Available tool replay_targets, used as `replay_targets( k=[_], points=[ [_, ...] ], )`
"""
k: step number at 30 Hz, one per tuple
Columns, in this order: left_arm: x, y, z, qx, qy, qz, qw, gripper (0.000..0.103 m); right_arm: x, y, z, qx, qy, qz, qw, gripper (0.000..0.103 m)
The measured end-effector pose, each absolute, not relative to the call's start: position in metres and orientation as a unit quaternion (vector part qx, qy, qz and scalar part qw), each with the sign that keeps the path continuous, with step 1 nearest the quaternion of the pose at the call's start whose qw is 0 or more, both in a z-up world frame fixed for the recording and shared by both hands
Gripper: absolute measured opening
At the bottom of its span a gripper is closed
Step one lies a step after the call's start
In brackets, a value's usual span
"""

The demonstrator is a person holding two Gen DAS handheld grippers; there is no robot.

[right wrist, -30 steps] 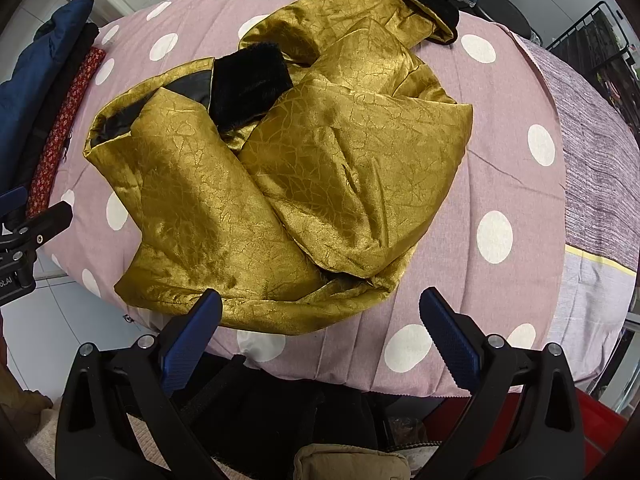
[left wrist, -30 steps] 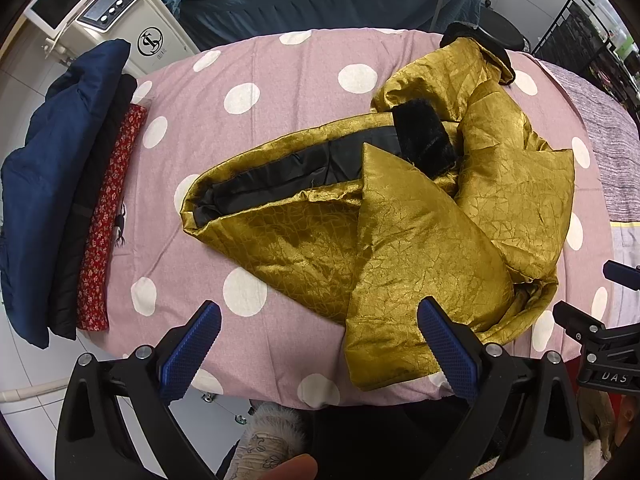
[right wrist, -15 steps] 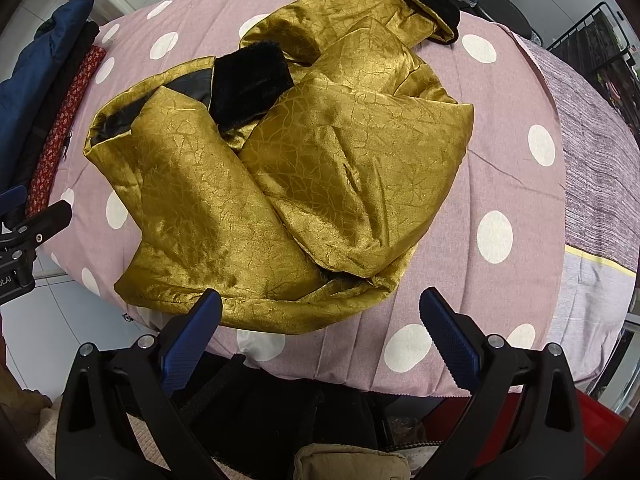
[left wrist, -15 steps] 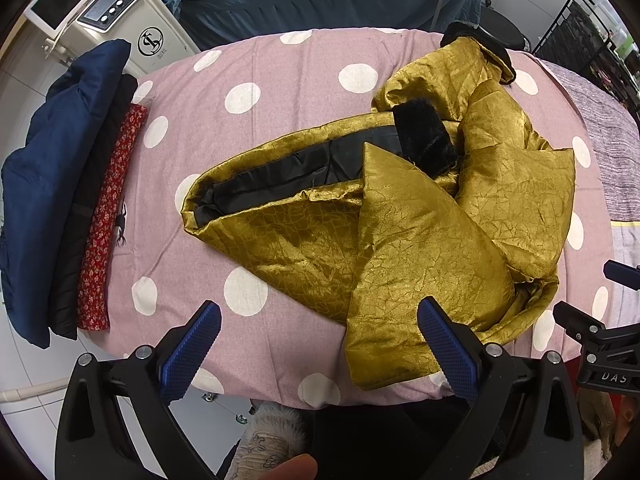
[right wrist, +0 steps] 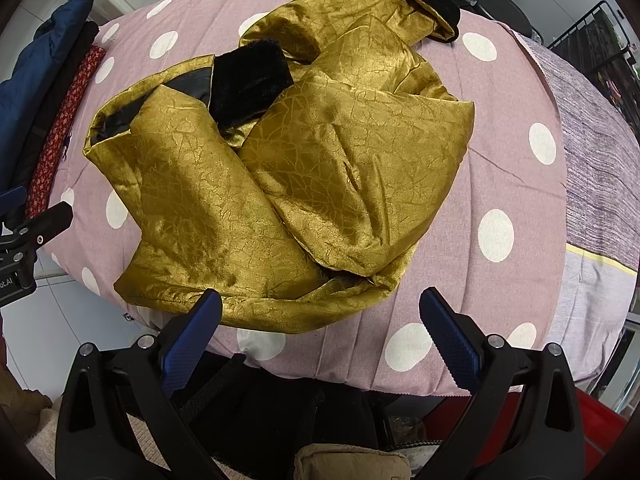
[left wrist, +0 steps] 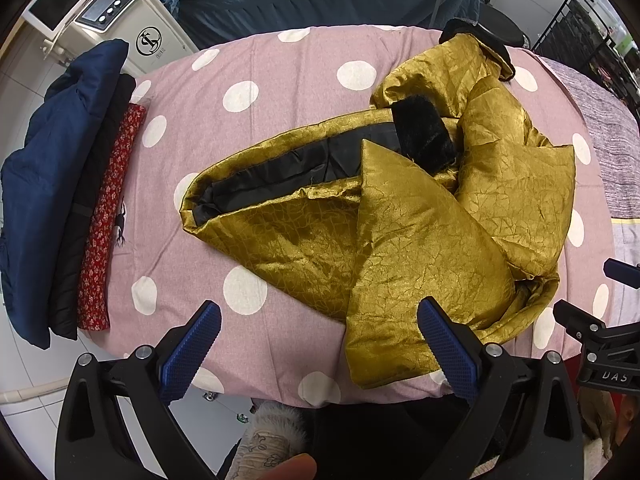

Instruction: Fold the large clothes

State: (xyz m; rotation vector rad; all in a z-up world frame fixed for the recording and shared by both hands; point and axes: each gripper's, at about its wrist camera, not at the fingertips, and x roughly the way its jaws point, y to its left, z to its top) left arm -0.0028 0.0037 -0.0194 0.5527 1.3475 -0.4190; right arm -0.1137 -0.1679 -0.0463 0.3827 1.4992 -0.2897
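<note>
Two grippers in view, both with jaws spread wide and nothing between the blue pads. Left gripper (left wrist: pixel 318 344) held at the near edge of the bed, above the pink sheet (left wrist: pixel 280 80) with white dots; its right pad just overlapping the near hem of the gold coat (left wrist: pixel 420 248) in the picture, contact not confirmable. Right gripper (right wrist: pixel 320 328) likewise at the near edge, left pad just in front of the coat's lower hem, right pad over bare sheet (right wrist: pixel 500 160). Gold coat (right wrist: pixel 340 152) lying crumpled on the sheet, right of centre in the left wrist view, centre-left in the right wrist view. One long section stretched toward the left with black lining (left wrist: pixel 280 176) exposed along its opening. Black fur cuff (left wrist: pixel 424 132) resting on top near the middle, beside the lining; same cuff (right wrist: pixel 248 76) seen from the right wrist. Second dark trimmed cuff (right wrist: pixel 432 0) at the far end of a sleeve pointing to the far edge of the bed. Near flap folded over the body, forming a pointed ridge. Folded pile at the left edge of the bed: navy jacket (left wrist: pixel 44 184) outermost, black garment (left wrist: pixel 92 200) next, red patterned cloth (left wrist: pixel 104 224) innermost, well apart from the coat. White machine (left wrist: pixel 116 12) with a screen beyond the far left corner. Striped grey blanket (right wrist: pixel 592 152) on the right side of the bed.
</note>
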Motion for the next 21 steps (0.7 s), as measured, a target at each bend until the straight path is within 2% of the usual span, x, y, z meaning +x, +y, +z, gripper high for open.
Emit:
replay_targets(
  k=[21],
  points=[
    [0.0,-0.0019,-0.0206,0.254,0.617,-0.197,0.718,0.097,-0.1169,-0.169,-0.0501,0.177,0.677,-0.133,0.702,0.097]
  ],
)
